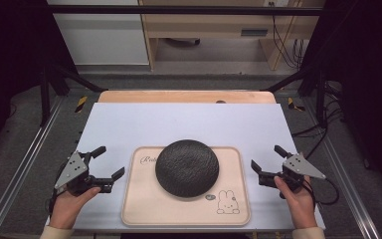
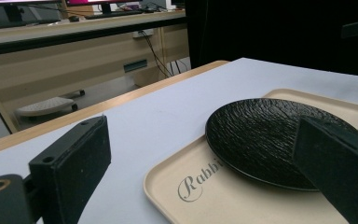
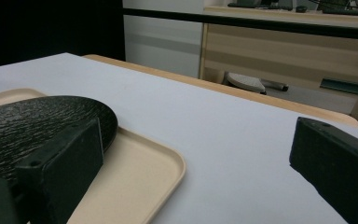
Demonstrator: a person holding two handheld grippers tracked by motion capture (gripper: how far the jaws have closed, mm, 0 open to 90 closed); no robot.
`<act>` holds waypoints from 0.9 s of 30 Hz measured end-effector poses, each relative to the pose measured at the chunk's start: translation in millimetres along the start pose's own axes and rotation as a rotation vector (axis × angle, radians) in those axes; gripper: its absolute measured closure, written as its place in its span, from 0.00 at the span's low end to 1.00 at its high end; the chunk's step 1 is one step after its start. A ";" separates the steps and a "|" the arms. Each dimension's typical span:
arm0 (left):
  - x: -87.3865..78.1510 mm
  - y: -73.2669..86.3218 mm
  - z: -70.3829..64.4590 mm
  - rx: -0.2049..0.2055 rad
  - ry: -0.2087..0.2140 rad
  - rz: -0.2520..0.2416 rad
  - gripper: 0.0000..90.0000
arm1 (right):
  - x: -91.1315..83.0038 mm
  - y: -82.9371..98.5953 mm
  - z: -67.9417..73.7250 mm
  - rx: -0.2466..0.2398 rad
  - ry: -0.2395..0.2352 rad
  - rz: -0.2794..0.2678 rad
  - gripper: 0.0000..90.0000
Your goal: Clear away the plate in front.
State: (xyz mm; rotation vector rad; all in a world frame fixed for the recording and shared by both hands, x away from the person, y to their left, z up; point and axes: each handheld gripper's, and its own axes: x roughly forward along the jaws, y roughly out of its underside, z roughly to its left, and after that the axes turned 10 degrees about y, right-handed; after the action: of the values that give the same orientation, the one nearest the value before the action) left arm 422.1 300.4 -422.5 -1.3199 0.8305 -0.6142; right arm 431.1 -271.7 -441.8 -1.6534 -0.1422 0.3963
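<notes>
While I hold a gripper in each hand at the near edge of the table [image 1: 129,119], both sit low over the white sheet that covers the tabletop, one on either side of the beige tray [image 1: 139,209]. My left gripper [image 1: 110,163] rests beside the tray's left edge with its jaws spread wide, nothing between them; in the left gripper view the two black jaws stand far apart, one over bare white surface, the other in front of the tray. My right gripper [image 1: 267,160] sits beside the tray's right edge, its jaws likewise spread and empty, pointing in toward the tray. My left hand [image 1: 69,206] and right hand [image 1: 298,199] come in from the near edge.

The tray lies at the middle of the near edge, its long side along that edge. A round black plate [image 1: 187,168] with a rough, rippled surface sits on the tray's far half, roughly centred, its rim reaching slightly past the tray's far edge. Script lettering [image 2: 200,179] marks the tray's far left corner, and a small rabbit drawing [image 1: 227,202] marks its near right corner.
</notes>
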 end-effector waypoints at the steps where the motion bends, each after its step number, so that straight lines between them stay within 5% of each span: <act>1: -1.2 0.8 0.3 0.000 0.000 -0.003 0.04 | 0.0 0.0 -0.1 0.000 0.000 0.000 0.03; 13: -8.5 17.5 -1.0 -0.008 0.025 -0.027 0.04 | -0.2 -0.2 1.8 -0.004 -0.007 -0.001 0.03; 27: -20.6 21.9 -3.1 -0.011 0.000 -0.015 0.04 | -0.5 -0.4 5.2 -0.001 -0.028 -0.005 0.04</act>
State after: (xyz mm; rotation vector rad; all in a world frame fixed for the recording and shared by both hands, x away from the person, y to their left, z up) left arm 406.1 318.7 -440.7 -1.3370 0.8256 -0.6224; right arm 428.9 -266.9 -441.7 -1.6484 -0.1671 0.4156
